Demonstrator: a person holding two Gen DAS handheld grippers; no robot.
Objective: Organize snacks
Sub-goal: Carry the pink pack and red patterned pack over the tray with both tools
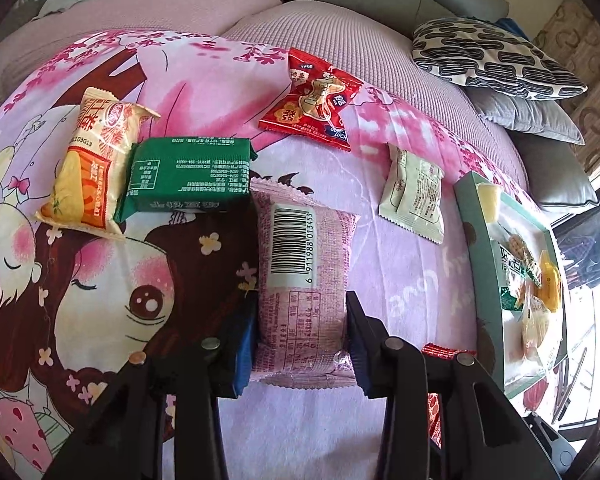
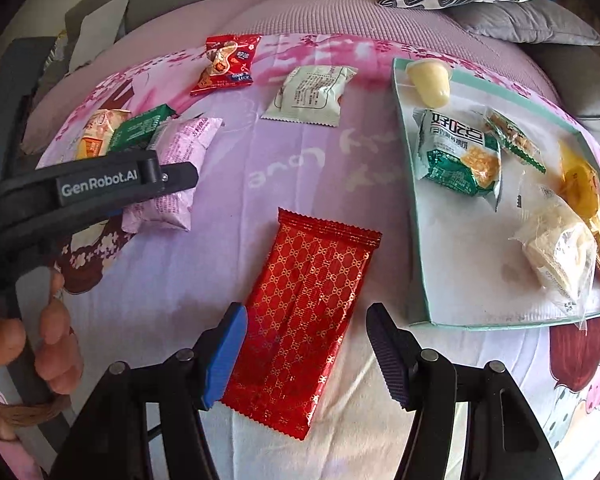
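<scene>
The left gripper [image 1: 302,332] pinches the pink packet [image 1: 306,280] on the blanket [image 1: 400,280], the right gripper [image 2: 306,350] spread over the red packet [image 2: 304,316]; slick wrapping could slip when lifted.

Black left gripper [image 2: 180,178] marked GenRobot.AI, blue-padded fingers [image 2: 226,356], woven bracelet [image 2: 32,410]

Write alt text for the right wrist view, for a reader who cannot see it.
The right gripper hangs open over a red patterned packet lying on a pink cartoon blanket. At left, the left gripper is shut on a pink packet. At right, a teal-edged tray holds several snacks.
</scene>
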